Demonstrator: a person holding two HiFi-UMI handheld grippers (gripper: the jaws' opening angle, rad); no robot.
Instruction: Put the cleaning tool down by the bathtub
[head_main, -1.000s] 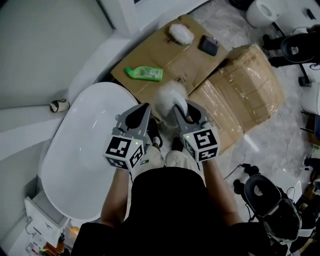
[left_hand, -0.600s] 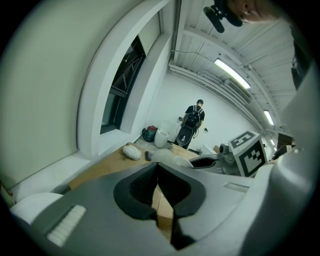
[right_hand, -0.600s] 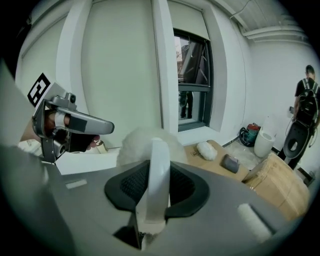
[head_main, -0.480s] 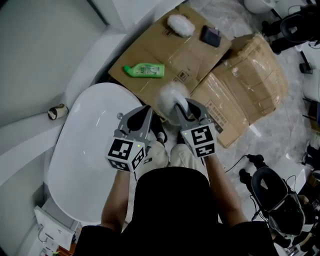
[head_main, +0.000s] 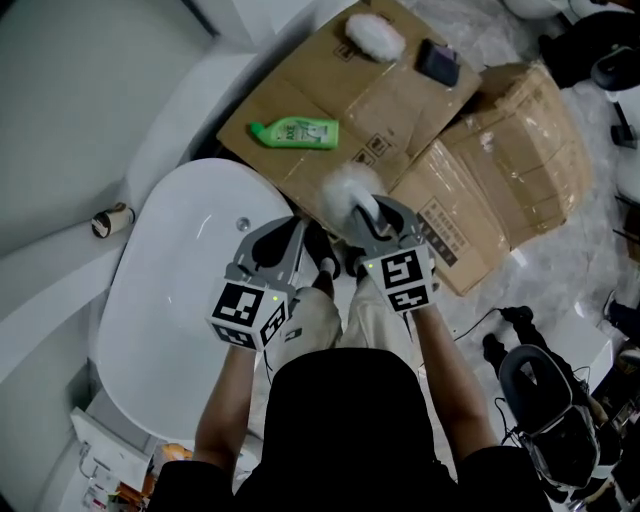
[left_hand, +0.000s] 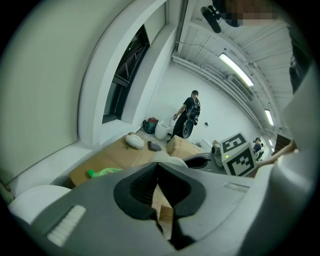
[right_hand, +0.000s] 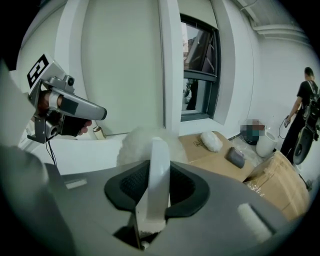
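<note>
Slid the left tongs (head_main: 293, 230) slightly down and leftward since a second before, with the green bottle (head_main: 295, 131) and the flattened cardboard (head_main: 400, 105) now higher in the head view. Kept those tongs closed, pad against pad, on nothing, poised over the right rim of the white bathtub (head_main: 170, 320). Clamped the right tongs (head_main: 366, 208) on the flat white handle of the cleaning tool (head_main: 345, 186), with the handle upright between the pads in the right gripper view and the fluffy white head projecting past the tips. Held that head in the air above the near edge of the cardboard, just beside the bathtub, not yet set down. Saw, farther up the cardboard, a white fluffy pad (head_main: 375, 35) and a dark pouch (head_main: 437, 62), both well apart from the tool, and to the right a box wrapped in clear film (head_main: 520, 160). Noted a small roll (head_main: 110, 221) on the ledge left of the tub and, in the left gripper view, a person in black (left_hand: 190, 112) standing far across the room.
</note>
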